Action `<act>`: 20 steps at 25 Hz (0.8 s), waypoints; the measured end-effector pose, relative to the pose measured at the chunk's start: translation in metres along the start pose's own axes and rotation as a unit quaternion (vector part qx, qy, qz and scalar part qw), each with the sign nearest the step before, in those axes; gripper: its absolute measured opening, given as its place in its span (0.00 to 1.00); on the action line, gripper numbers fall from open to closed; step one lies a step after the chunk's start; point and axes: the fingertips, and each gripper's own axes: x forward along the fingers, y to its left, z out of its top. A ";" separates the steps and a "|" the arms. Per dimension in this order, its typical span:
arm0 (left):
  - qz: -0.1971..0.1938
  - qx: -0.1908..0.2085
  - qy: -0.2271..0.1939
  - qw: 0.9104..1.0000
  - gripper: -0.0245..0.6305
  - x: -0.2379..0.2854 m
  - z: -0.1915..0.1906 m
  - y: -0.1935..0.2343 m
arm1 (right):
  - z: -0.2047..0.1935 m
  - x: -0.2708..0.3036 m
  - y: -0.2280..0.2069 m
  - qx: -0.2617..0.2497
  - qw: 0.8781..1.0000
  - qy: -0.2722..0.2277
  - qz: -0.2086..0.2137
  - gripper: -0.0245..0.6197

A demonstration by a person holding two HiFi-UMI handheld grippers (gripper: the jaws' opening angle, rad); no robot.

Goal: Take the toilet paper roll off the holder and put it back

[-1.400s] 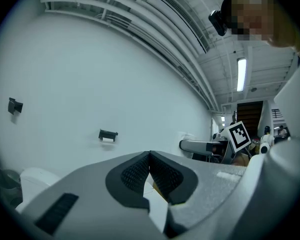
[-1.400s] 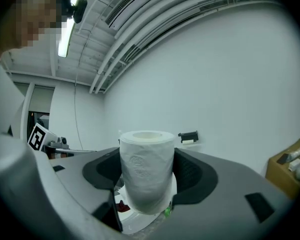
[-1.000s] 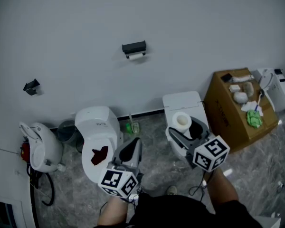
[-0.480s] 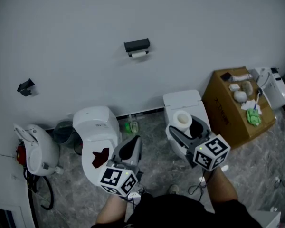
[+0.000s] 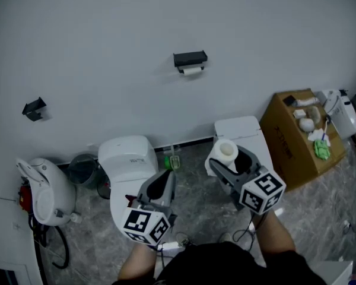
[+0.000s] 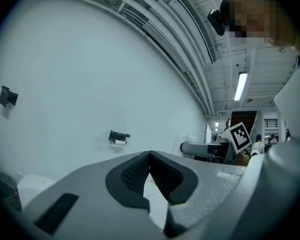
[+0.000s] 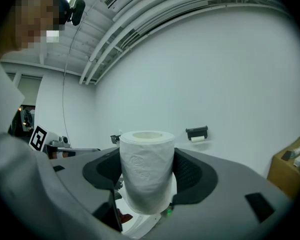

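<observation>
Pale wall over grey marbled floor, two toilets at its foot. Roll was off the holder, pinched between the wide-spread jaws of the right gripper, pads pressing its sides, core upright with the open end on top. Left gripper was pressed together, nothing in it, low at 7 o'clock in the head view. Key relation: the holder sat high on the wall at 11 o'clock from the roll in the head view, well apart; in the right gripper view it showed at 1 o'clock past the roll. Holder looked to run level along the wall, so the roll's axis probably needed turning from upright to level before going back on. Right gripper was nearer the holder than the left. Open cardboard box at 3 o'clock held white bits and something green; dark bin at 9 o'clock, contents not readable.
</observation>
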 end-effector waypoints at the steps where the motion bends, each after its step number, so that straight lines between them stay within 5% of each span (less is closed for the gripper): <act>1: 0.000 -0.001 -0.001 1.000 0.04 -0.002 0.001 0.009 | -0.002 0.008 0.005 -0.001 1.000 0.003 0.000 0.50; 11: 0.007 -0.024 0.003 1.000 0.04 0.017 -0.006 0.044 | -0.006 0.042 -0.008 0.000 1.000 0.016 -0.001 0.50; 20: 0.056 0.018 0.003 0.998 0.04 0.088 0.008 0.033 | 0.015 0.067 -0.080 0.014 0.998 -0.002 0.054 0.50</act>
